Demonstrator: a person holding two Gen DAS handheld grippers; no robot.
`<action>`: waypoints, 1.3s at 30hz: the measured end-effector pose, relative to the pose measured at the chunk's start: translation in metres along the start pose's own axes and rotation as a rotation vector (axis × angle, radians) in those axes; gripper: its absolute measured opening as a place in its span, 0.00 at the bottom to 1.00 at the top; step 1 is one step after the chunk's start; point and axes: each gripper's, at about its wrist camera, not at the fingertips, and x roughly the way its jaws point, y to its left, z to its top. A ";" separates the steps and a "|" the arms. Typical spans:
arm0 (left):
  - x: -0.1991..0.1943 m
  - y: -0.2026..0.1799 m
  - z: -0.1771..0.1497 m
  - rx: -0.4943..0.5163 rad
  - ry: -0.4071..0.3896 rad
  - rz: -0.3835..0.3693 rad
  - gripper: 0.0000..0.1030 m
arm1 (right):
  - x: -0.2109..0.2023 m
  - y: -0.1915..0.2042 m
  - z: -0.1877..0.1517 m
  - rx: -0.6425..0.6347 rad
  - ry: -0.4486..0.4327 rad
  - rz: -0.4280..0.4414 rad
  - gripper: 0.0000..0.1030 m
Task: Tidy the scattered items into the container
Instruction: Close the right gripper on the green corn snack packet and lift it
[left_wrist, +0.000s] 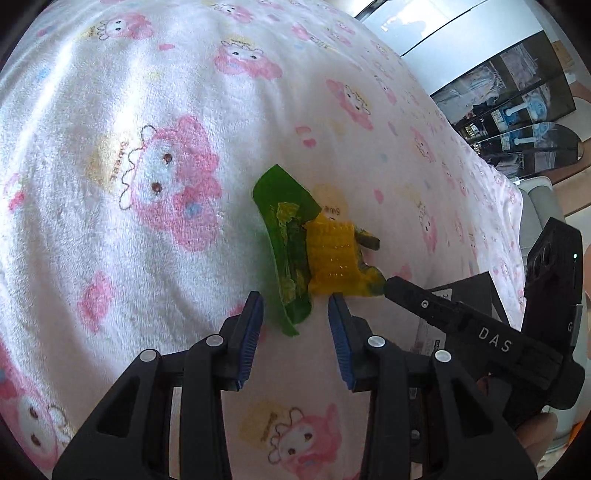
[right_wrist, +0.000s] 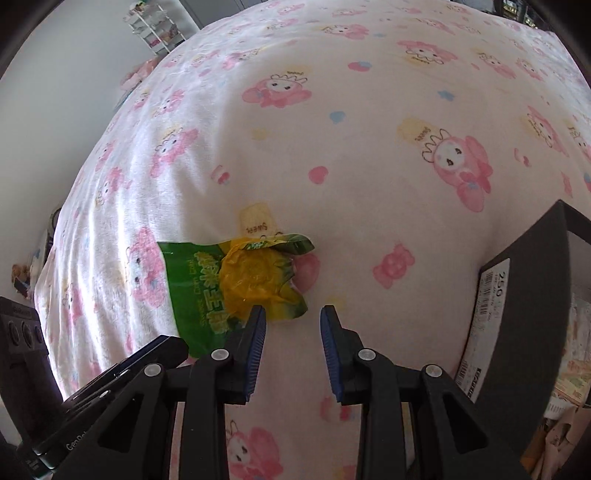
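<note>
Both grippers over green-yellow snack packet (left_wrist: 295, 251) on pink cartoon blanket (left_wrist: 110, 110).
Left gripper (left_wrist: 296, 306) and right gripper (right_wrist: 293, 314) part-open, holding nothing; black box (right_wrist: 524, 295) beside.

I see a glossy green-and-yellow crinkled plastic snack wrapper (right_wrist: 236, 280) on a fluffy pink-printed white fleece blanket (right_wrist: 369, 166); matt black cardboard box (right_wrist: 524, 280).

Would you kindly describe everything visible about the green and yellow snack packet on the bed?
The snack packet is a glossy, crinkled plastic wrapper, green with yellow printed characters at one end, with a corn cob showing at the other. It looks torn or crumpled and lies flat on the pink cartoon blanket. Both grippers are close to it; neither visibly grips it.
</note>
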 end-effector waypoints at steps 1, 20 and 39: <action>0.006 0.003 0.004 -0.011 0.007 -0.006 0.35 | 0.007 -0.002 0.003 0.013 0.010 0.009 0.26; -0.077 0.007 -0.066 0.058 -0.022 -0.018 0.01 | -0.055 0.034 -0.061 -0.139 -0.059 0.204 0.09; -0.040 0.067 -0.064 -0.057 0.029 0.045 0.13 | 0.047 0.032 -0.073 -0.151 0.232 0.242 0.53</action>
